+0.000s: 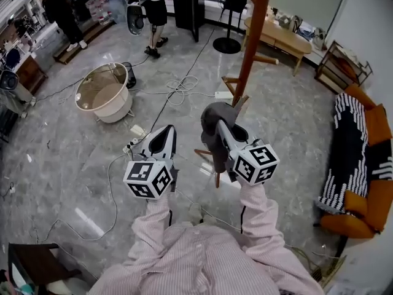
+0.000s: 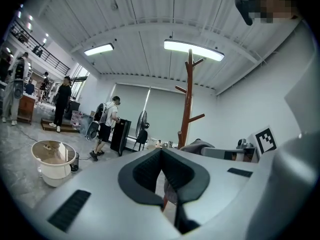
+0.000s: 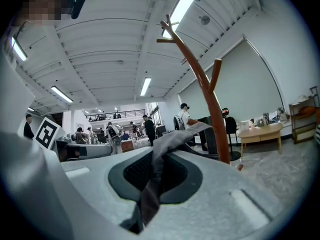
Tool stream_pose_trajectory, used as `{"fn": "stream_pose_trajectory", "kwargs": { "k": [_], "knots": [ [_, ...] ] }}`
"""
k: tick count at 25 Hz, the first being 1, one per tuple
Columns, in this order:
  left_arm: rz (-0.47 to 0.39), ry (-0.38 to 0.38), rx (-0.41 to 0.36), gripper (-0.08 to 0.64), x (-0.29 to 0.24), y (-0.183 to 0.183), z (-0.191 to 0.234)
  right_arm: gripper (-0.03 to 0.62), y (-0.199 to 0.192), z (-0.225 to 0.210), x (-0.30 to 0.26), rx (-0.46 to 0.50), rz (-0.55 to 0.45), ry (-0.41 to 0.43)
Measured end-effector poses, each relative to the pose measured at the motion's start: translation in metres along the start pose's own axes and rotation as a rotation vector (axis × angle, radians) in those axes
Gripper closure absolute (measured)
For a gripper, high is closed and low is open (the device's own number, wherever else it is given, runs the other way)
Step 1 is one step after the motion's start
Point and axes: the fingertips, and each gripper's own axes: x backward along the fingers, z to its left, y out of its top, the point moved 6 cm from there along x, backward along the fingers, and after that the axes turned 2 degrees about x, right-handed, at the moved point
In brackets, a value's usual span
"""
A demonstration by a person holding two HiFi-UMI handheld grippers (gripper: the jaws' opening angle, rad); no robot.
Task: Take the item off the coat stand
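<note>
Head view: right gripper points level, away from the person. The grey cloth item is draped over its front end and hangs down below it. The item sits just beside the lower pegs of the brown coat stand; contact with a peg cannot be told. Left gripper is alongside, apart from the item, with nothing on it. Floor: white tub and loose cables. An orange sofa is at the right edge.

Left gripper view: jaws of the left gripper meet at the tips, with nothing clamped. Past them, to the right, the grey cloth item lies over the nose of the right gripper, close to the coat stand's pole. The item is well clear of the left jaws. White tub is at lower left, people are in the background.

Right gripper view: jaws of the right gripper are closed narrowly on a strip of the grey cloth item. The strip comes up out of the gap between the pads, folds over the tips and runs right toward the coat stand. Whether its far end touches the stand cannot be told. A table stands beyond, at right.
</note>
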Motion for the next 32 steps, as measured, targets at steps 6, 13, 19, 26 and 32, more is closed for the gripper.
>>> {"fn": "stream_pose_trajectory", "kwargs": {
  "k": [6, 13, 19, 26, 32],
  "knots": [
    [0.007, -0.020, -0.006, 0.558, 0.007, -0.006, -0.021, 0.571, -0.005, -0.012, 0.042, 0.004, 0.004, -0.065],
    [0.012, -0.042, -0.015, 0.558, 0.016, -0.013, -0.037, 0.571, -0.007, -0.025, 0.081, 0.013, -0.002, -0.133],
    [0.019, -0.050, -0.022, 0.558, 0.018, -0.011, -0.029, 0.571, -0.008, -0.026, 0.091, 0.024, -0.015, -0.179],
    [0.023, -0.056, -0.027, 0.558, 0.016, -0.006, -0.017, 0.571, -0.010, -0.026, 0.095, 0.029, -0.029, -0.214],
    [0.026, -0.069, -0.028, 0.558, 0.012, -0.008, -0.016, 0.571, -0.011, -0.025, 0.096, 0.032, -0.032, -0.214]
  ]
}}
